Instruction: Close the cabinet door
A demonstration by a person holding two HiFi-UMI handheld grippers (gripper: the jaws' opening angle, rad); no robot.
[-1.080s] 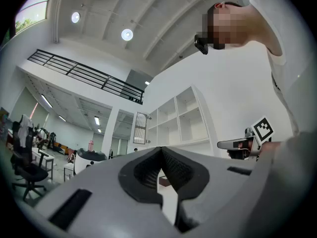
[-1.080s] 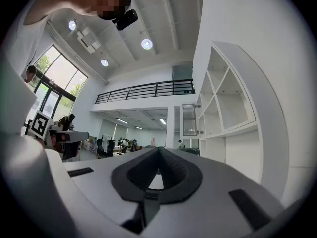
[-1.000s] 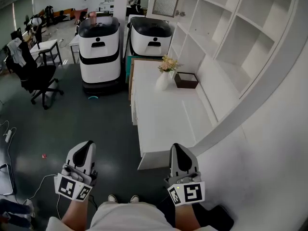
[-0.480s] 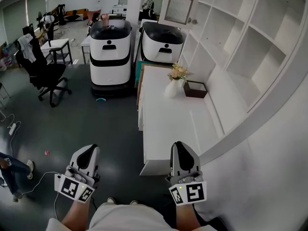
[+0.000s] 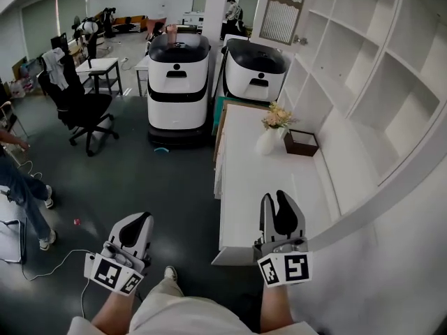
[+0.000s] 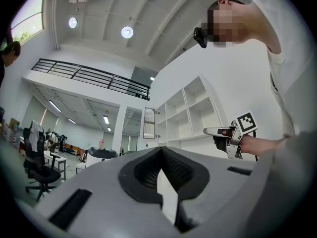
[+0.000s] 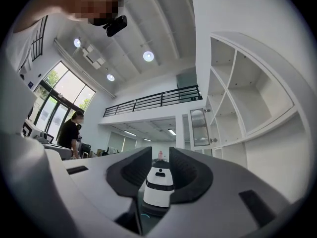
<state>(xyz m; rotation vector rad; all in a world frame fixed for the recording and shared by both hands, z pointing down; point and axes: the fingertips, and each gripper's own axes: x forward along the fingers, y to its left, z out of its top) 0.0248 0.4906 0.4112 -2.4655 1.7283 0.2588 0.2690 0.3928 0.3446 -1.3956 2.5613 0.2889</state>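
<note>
Right gripper (image 5: 282, 213) has advanced, its empty fingers just parting narrowly, left gripper (image 5: 130, 230) fingers together; a hard shove could slam the cabinet door (image 5: 282, 9).

cabinet door (image 5: 284, 12) top cut off, person (image 5: 19, 187) half cropped

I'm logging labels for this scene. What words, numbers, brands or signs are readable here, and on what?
No readable text in any view.
On the marker cubes: black-and-white square patterns only, no letters or digits.
On the white machines: no legible mark; any logo is too small to read.
On the brown box: nothing readable.
</note>
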